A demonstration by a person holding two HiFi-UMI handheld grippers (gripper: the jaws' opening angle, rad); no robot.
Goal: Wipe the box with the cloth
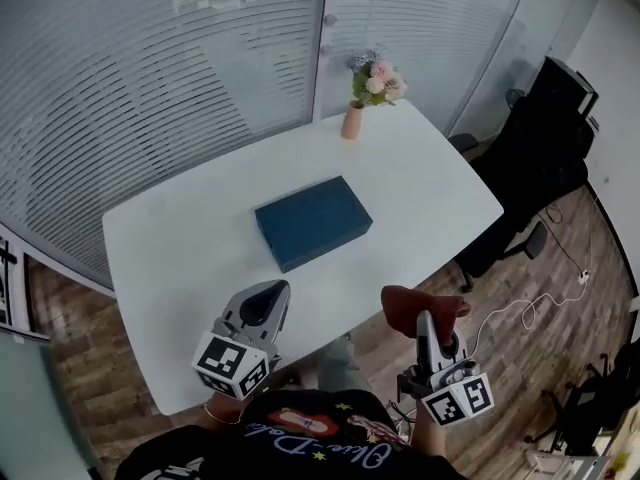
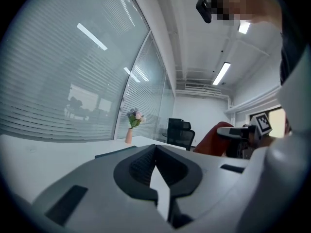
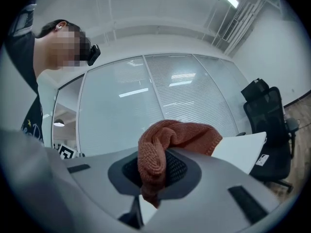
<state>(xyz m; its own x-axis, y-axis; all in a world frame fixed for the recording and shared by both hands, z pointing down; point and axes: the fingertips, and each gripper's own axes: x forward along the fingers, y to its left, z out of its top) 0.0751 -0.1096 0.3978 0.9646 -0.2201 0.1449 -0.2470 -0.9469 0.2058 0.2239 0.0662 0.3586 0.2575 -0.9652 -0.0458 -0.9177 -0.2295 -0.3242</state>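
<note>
A flat dark-teal box (image 1: 313, 222) lies on the bench (image 1: 190, 258). The right hand-held gripper (image 1: 424, 320) pinches a rust knit cloth (image 3: 160, 152); the left hand-held gripper (image 1: 267, 296) is clenched and empty.

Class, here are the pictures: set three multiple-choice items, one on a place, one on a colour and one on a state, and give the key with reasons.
1. Where does the box lie?
A. on the floor
B. near the middle of the table
C. on the chair

2. What colour is the cloth?
A. white
B. green
C. rust-red

3. How is the right gripper?
A. shut on the cloth
B. open and empty
C. shut on the box

Key:
1. B, as the head view shows the box flat on the white tabletop.
2. C, as the knitted fabric is reddish brown in both views.
3. A, as the cloth is pinched between its jaws.
</note>
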